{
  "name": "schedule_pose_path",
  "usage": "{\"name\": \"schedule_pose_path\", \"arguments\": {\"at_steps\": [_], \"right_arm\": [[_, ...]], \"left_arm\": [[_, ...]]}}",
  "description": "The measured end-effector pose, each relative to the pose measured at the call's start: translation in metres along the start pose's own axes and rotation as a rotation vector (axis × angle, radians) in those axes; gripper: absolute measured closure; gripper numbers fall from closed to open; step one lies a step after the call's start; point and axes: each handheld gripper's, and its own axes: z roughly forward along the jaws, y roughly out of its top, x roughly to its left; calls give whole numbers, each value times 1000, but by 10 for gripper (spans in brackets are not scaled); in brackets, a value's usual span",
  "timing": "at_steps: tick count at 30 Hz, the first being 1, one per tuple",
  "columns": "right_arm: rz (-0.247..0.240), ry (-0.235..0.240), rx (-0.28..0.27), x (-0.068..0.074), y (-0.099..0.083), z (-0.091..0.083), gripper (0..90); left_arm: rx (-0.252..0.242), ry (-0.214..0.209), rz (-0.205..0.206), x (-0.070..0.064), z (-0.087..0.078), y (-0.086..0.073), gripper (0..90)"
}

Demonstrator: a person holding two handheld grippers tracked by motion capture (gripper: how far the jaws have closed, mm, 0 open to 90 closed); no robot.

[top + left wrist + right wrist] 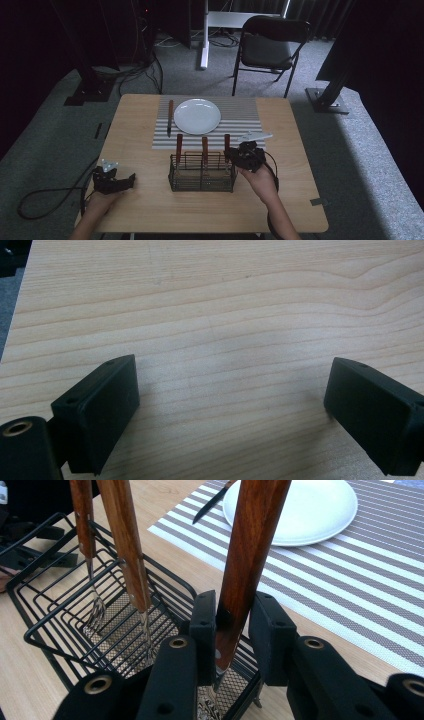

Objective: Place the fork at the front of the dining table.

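My right gripper [234, 625] has its jaws narrowed around a wooden handle [247, 555], one side touching; I cannot tell if the other does. That utensil stands upright in the right end of the wire caddy [202, 174], near the plate [197, 116]. My left gripper [116, 181] rests, jaws wide, on the surface [225, 315] at near left.

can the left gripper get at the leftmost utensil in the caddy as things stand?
Probably yes. The left gripper sits open on bare table, left of the caddy. The leftmost handle stands clear above the rim on that side, and the right gripper is busy at the rightmost handle.
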Motion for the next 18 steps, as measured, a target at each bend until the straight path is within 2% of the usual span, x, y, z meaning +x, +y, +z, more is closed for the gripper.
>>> {"name": "schedule_pose_path", "arguments": {"at_steps": [8, 13, 14, 18], "right_arm": [[16, 59, -7, 1, 2, 0, 760], [23, 61, -8, 2, 2, -1, 761], [25, 64, -22, 2, 2, -3, 811], [37, 74, -48, 0, 5, -11, 812]], "left_arm": [[0, 0, 0, 0, 0, 0, 74], [1, 0, 1, 0, 0, 0, 74], [1, 0, 1, 0, 0, 0, 74], [-2, 1, -1, 0, 0, 0, 74]]}}
